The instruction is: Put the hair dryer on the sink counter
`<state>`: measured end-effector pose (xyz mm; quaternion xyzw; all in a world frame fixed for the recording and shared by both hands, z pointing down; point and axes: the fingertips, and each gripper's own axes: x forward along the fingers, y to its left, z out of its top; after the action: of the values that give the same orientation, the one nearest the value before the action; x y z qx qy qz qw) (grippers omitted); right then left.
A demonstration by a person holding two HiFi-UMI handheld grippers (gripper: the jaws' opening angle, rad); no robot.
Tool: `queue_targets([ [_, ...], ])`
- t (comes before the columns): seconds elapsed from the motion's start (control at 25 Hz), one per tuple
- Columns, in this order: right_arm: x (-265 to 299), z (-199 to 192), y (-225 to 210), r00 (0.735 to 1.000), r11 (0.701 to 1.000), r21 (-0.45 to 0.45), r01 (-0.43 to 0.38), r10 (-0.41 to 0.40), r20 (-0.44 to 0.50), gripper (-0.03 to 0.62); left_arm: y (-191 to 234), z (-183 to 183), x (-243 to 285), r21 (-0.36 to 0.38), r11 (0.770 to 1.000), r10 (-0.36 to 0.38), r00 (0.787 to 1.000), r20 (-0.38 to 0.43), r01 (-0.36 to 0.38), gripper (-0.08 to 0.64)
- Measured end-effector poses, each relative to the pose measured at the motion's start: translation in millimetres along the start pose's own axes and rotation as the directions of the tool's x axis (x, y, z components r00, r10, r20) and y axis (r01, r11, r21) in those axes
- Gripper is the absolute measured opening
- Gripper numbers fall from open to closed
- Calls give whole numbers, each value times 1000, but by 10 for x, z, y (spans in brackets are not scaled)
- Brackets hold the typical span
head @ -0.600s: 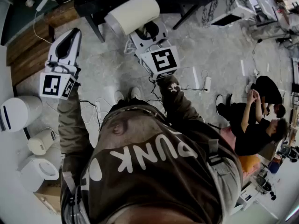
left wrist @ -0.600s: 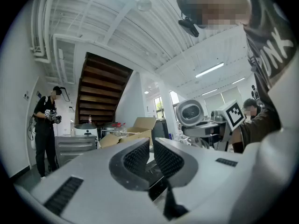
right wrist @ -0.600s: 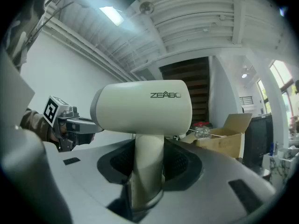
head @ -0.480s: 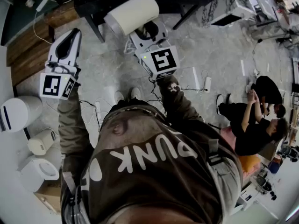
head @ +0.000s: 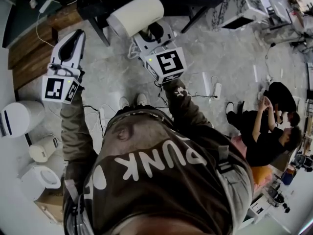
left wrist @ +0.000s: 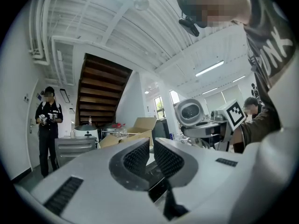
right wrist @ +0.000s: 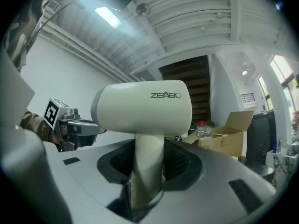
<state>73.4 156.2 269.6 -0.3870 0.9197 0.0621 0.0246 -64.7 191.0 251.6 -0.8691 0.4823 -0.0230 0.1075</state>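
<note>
A cream hair dryer (head: 137, 14) is held out in front of me over the marble floor; in the right gripper view its barrel (right wrist: 140, 108) points sideways above the jaws. My right gripper (head: 155, 32) is shut on the dryer's handle (right wrist: 147, 167), one pad on each side. My left gripper (head: 73, 43) hangs at the left, apart from the dryer. Its jaws (left wrist: 152, 146) stand almost together with nothing between them. No sink counter shows in any view.
A dark table (head: 98, 26) stands just beyond the dryer. Wooden boards (head: 29, 53) lie at the left, with white appliances (head: 19, 117) and a kettle (head: 43, 148) nearby. Cables (head: 205, 89) run over the floor. Two people (head: 269, 126) crouch at the right. A cardboard box (right wrist: 229, 134) sits behind.
My right gripper with the hair dryer has drifted slightly up and left in the head view. The left gripper has stayed where it was.
</note>
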Motion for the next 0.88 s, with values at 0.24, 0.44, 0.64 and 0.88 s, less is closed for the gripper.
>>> queue_targets([
  [0.24,-42,-32,-122,1000,1000,4,-20,20,7,158,-115,-5,161,13,1000,16,1000,-6,-16,29],
  [0.44,-29,-146,-243,1000,999,22,-23,24,-14,158,-127,-81,292,6,1000,24,1000,-19,-24,31],
  [0.64,246,-317,-411,999,999,35,-18,20,-37,158,90,-261,543,-4,1000,22,999,-24,-22,29],
  [0.88,886,-656,-700,997,999,40,6,-4,-73,158,630,-653,1021,-18,1000,9,1000,-21,-9,29],
])
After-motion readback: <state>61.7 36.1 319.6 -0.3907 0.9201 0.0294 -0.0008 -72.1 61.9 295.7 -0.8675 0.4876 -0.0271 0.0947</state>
